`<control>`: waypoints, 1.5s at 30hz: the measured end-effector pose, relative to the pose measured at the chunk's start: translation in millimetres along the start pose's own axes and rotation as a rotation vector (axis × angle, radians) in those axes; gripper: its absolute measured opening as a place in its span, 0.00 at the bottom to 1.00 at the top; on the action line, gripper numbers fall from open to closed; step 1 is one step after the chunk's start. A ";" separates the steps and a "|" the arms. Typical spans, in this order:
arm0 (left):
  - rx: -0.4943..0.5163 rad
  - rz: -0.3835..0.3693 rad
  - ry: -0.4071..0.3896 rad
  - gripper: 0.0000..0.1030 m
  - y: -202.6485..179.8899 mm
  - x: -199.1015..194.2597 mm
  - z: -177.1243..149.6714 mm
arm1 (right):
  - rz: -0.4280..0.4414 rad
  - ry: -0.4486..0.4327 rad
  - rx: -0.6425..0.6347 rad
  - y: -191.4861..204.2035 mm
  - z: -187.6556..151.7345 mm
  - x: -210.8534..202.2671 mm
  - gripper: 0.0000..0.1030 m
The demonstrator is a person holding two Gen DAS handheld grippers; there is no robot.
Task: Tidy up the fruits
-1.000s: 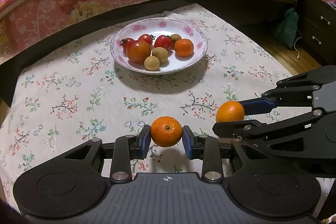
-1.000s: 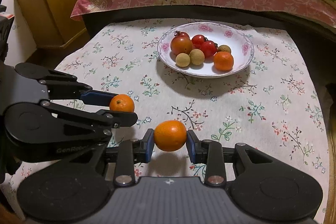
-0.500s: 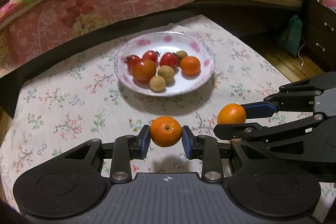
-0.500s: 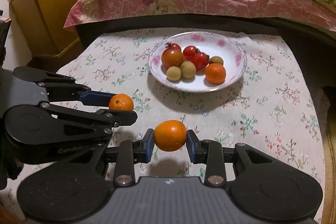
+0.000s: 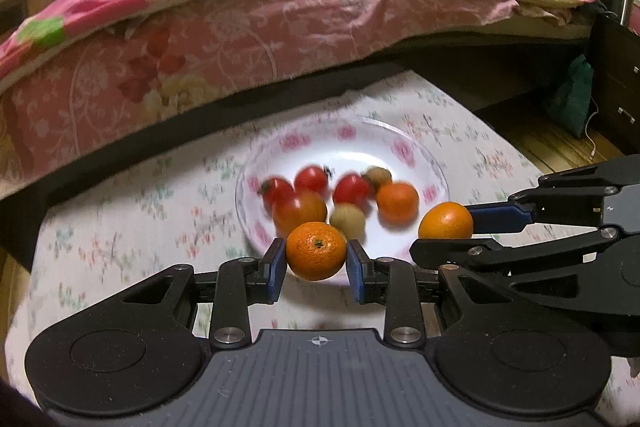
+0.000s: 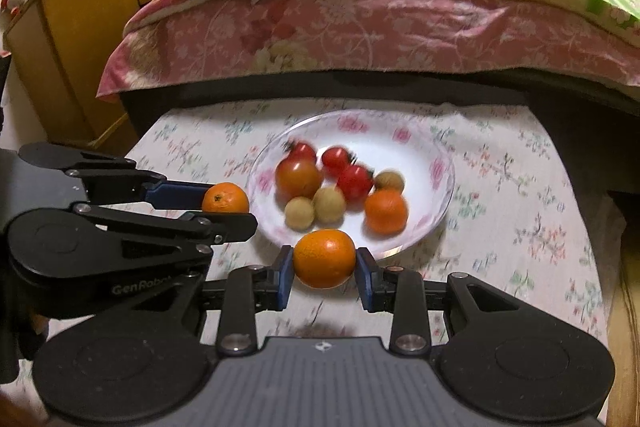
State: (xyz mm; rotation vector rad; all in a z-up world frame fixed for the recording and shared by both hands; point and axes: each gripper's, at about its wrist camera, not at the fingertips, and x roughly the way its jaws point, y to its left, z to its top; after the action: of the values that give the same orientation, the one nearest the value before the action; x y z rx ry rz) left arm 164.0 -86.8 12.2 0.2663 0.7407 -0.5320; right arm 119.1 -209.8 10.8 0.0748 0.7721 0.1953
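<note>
The bed (image 5: 280,39) stands behind my counter (image 5: 132,211), which carries a floral cloth. The white plate (image 6: 420,147) on it holds blurred tomatoes, small tan fruits and one orange fruit. My left gripper (image 5: 316,259) has its jaws clamped on a mandarin (image 5: 316,255) at the plate's near rim. My right gripper (image 6: 324,265) grips a second mandarin (image 6: 324,258) likewise.
</note>
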 end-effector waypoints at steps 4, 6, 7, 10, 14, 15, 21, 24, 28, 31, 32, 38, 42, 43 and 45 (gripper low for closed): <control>0.010 0.010 -0.015 0.37 1.2 15.3 17.1 | -0.012 -0.022 0.015 -13.0 16.4 11.0 0.32; 0.017 0.013 -0.018 0.37 1.5 24.4 24.5 | -0.017 -0.030 0.022 -19.8 23.5 16.8 0.32; 0.020 0.014 -0.018 0.37 1.7 27.7 26.6 | -0.020 -0.032 0.025 -23.2 26.5 19.8 0.32; 0.028 0.019 -0.017 0.37 2.2 38.2 32.4 | -0.027 -0.034 0.031 -31.7 33.6 29.6 0.32; 0.030 0.022 -0.011 0.37 4.3 49.6 36.7 | -0.029 -0.034 0.044 -40.6 38.3 41.6 0.32; 0.029 0.022 -0.009 0.37 5.3 52.0 37.2 | -0.030 -0.034 0.046 -42.2 39.2 44.5 0.32; 0.021 0.025 0.005 0.37 10.5 66.4 39.1 | -0.037 -0.028 0.048 -47.8 42.3 59.8 0.33; 0.019 0.024 0.010 0.37 12.9 71.4 39.4 | -0.037 -0.024 0.048 -49.6 42.6 67.1 0.33; 0.008 0.020 0.008 0.37 14.7 73.7 41.5 | -0.043 -0.034 0.038 -50.3 42.5 70.9 0.33; 0.008 0.022 0.008 0.37 15.3 74.6 43.0 | -0.044 -0.042 0.042 -51.7 43.3 72.0 0.33; 0.006 0.022 0.009 0.38 15.7 74.6 43.1 | -0.044 -0.043 0.043 -52.1 43.8 72.4 0.33; -0.001 0.018 0.013 0.38 17.1 75.7 42.8 | -0.043 -0.049 0.042 -52.3 44.7 73.8 0.33; 0.001 0.022 0.014 0.40 17.5 75.5 43.3 | -0.041 -0.047 0.048 -53.1 44.9 74.4 0.33; 0.000 0.022 0.014 0.41 17.5 75.3 43.3 | -0.042 -0.047 0.049 -53.2 44.8 74.5 0.33; 0.000 0.024 0.015 0.41 17.4 75.0 43.7 | -0.041 -0.047 0.050 -54.2 44.8 74.4 0.33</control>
State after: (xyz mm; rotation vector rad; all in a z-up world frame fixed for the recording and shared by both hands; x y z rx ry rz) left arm 244.5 -117.6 -8.3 0.2787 0.7508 -0.5075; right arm 210.5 -247.6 -15.7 0.1101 0.7314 0.1349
